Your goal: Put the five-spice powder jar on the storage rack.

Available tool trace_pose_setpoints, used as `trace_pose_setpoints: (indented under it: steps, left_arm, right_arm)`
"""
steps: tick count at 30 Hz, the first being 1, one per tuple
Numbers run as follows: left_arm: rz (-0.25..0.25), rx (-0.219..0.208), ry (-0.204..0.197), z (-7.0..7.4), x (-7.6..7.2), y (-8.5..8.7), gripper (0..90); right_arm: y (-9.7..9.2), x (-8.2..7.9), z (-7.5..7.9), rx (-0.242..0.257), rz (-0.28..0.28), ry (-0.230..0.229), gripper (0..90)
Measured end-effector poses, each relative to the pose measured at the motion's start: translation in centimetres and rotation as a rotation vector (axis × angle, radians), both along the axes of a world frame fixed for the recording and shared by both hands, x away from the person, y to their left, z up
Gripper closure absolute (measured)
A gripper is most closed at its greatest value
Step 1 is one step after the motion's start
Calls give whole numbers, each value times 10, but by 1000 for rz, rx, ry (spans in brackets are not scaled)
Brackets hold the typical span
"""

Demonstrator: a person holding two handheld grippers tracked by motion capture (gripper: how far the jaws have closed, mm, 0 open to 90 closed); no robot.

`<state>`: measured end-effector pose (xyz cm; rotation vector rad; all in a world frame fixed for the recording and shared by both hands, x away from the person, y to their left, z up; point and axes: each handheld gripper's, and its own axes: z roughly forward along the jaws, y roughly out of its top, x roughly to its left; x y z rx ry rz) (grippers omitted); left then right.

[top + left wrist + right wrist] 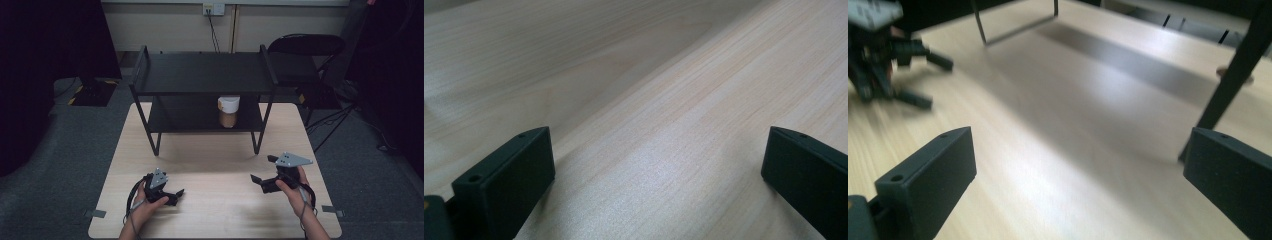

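Under the rack's (205, 75) top shelf, on the lower one, right of centre: upright jar (228, 111), white lid up. Nearer the right gripper (263, 174), jaws wide apart, empty. Left gripper (176, 195) likewise spread, empty, farther off. Rack's front right leg (257, 142) between right gripper and jar.

A pale, light-wood bench (210, 160) with a rectangular top stands on a grey carpeted floor (60, 165). Toward its far edge rests a black two-tier metal shelf rack (202, 75), its thin legs planted directly on the wood. The upper shelf is bare. On the lower shelf, right of centre, stands an upright tan cylindrical container with a white lid (228, 111) (its label is too small to read). The wood grain runs in fine straight lines (664, 130), and the rack's dark legs (1233, 75) cast a broad shadow across the near surface.
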<state>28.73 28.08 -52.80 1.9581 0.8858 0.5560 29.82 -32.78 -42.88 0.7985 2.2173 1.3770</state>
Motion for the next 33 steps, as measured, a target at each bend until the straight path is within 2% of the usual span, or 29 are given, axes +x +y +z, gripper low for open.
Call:
trace_pose_setpoints:
  steps: [2, 3, 5, 10, 13, 18, 20, 33]
  left_arm:
    - [0, 0, 0, 0, 0, 0, 0]
    - [0, 0, 0, 0, 0, 0, 0]
    - [0, 0, 0, 0, 0, 0, 0]
    - [0, 0, 0, 0, 0, 0, 0]
    - [0, 0, 0, 0, 0, 0, 0]
    - [0, 1, 0, 0, 0, 0, 0]
    - [0, 0, 0, 0, 0, 0, 0]
    - [0, -1, 0, 0, 0, 0, 0]
  right_arm:
    - [-4, -8, -10, -35, -2, 5, 0]
    - [-4, -8, -10, -35, -2, 5, 0]
    - [-9, -10, -19, -24, 9, 22, 0]
    - [-15, -19, -35, -60, 23, 34, 0]
    - [-19, -18, -38, -97, 51, 56, 0]
    - [-29, -20, -43, -113, 54, 75, 0]
    - [-31, -20, -44, -149, 48, 87, 0]
    - [-42, -17, -49, -133, 28, 107, 0]
